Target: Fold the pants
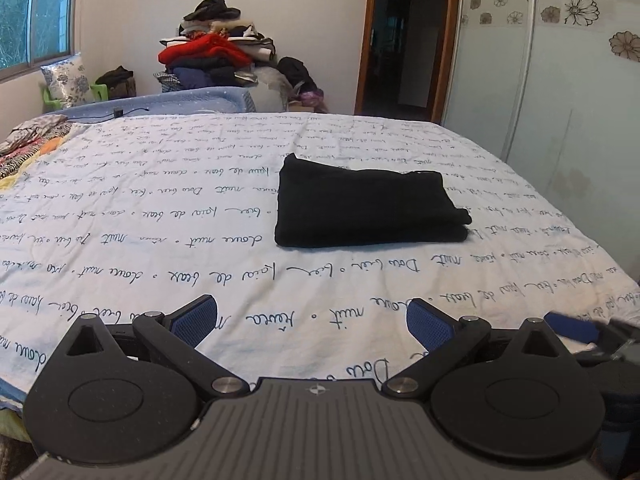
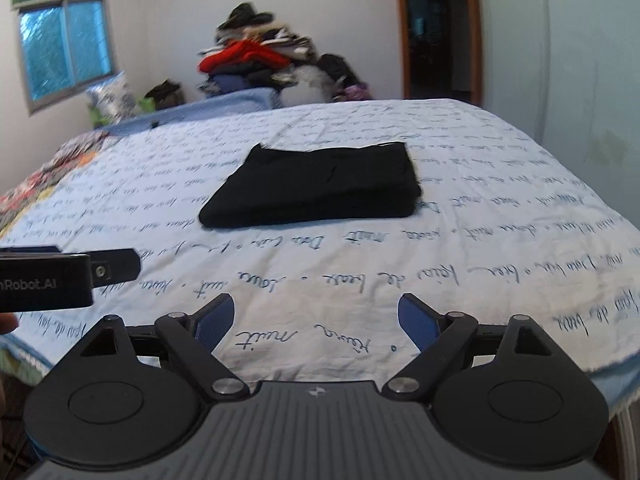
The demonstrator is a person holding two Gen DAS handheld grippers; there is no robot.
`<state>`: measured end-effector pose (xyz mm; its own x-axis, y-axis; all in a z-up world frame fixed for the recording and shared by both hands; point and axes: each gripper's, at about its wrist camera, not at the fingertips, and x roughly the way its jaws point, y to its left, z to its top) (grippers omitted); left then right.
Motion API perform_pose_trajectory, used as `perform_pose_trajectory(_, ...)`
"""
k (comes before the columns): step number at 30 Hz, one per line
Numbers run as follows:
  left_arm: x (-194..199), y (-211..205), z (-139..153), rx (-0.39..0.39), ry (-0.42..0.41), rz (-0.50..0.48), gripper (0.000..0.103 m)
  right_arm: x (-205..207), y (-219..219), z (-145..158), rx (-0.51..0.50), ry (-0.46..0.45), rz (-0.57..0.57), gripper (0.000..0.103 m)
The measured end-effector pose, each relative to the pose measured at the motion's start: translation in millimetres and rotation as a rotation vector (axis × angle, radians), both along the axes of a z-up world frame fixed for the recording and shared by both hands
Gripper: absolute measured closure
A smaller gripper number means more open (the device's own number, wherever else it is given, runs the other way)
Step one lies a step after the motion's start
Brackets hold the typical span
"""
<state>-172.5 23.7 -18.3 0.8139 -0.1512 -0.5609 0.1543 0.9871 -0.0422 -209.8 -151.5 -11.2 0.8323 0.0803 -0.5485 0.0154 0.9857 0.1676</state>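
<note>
Left wrist view: black pants (image 1: 368, 204) lie folded into a compact rectangle mid-bed on the script-printed sheet (image 1: 160, 208), well apart from both grippers. The left gripper (image 1: 312, 322) and right gripper (image 2: 316, 320) gape wide, holding nothing. Folding looks finished; next probably only tidying or stopping.

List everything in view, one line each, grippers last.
pants: one, black, folded flat mid-bed.
bed sheet: one, white with blue script, covering the bed.
clothes pile: one, mixed with red on top, behind the bed's far edge.
patterned bedding: one heap, multicoloured, far left bed edge.
floral pillow: one, white and blue, under the window.
window: one, left wall.
doorway: one, brown frame, far wall.
left gripper: one, black with blue pads, open, empty, above the near sheet.
right gripper: one, same colours, open, empty.
</note>
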Motion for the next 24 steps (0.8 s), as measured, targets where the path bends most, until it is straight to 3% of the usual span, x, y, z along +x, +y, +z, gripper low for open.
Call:
perform_pose_trajectory(9,-7.7,2.5,8.1,0.016,0.001,0.022,0.001,-8.0,17.7,-2.1,-0.055,-0.005,0.060,0.013)
perform_pose_trajectory(24,-11.2,-3.6,14.2,0.012,-0.004,-0.013,0.001,-5.4,15.7,-6.3,-0.031,0.025,0.067,0.013)
